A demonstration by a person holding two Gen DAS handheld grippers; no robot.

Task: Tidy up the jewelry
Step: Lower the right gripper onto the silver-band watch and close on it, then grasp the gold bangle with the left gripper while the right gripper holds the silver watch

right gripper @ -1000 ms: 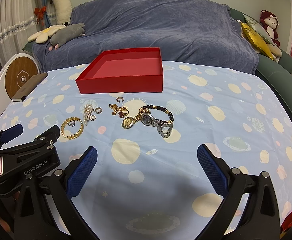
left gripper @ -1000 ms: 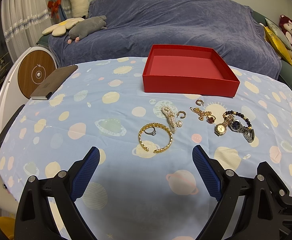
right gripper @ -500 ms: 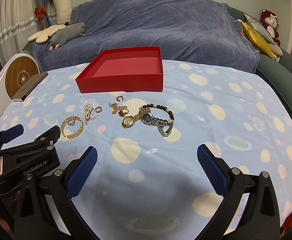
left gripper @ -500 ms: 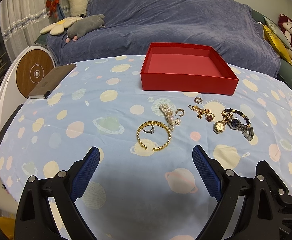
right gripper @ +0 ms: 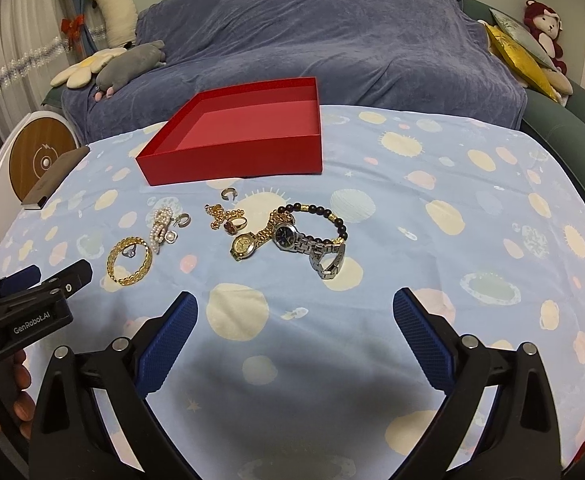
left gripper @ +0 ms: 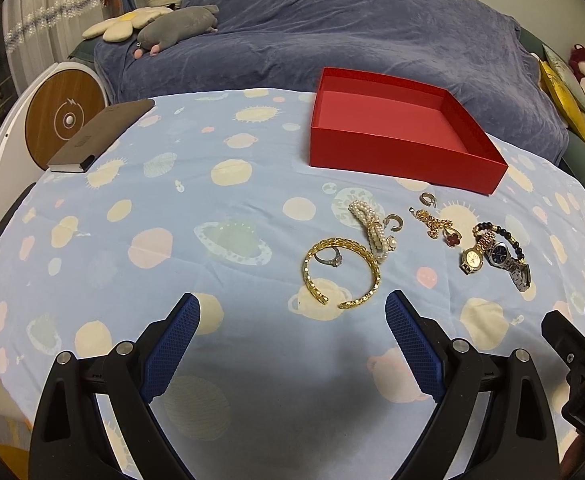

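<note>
Toward 12 o'clock on the bench (right gripper: pixel 452 240) the empty red box (right gripper: pixel 236 152) awaits the jewelry (right gripper: pixel 288 232) strewn just before it, while left hand-held gripper (left gripper: pixel 292 320) and right hand-held gripper (right gripper: pixel 294 316) hover spread wide, holding nothing, seemingly ready to pick.

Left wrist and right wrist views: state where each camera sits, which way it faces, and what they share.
Left wrist: on the left gripper, low over the table, facing the gold bangle and red box; its own open fingers show.
Right wrist: on the right gripper, facing the watches; its open fingers, the left gripper and a hand show.
Shared: box, bangle, watches, blue-covered sofa.
</note>
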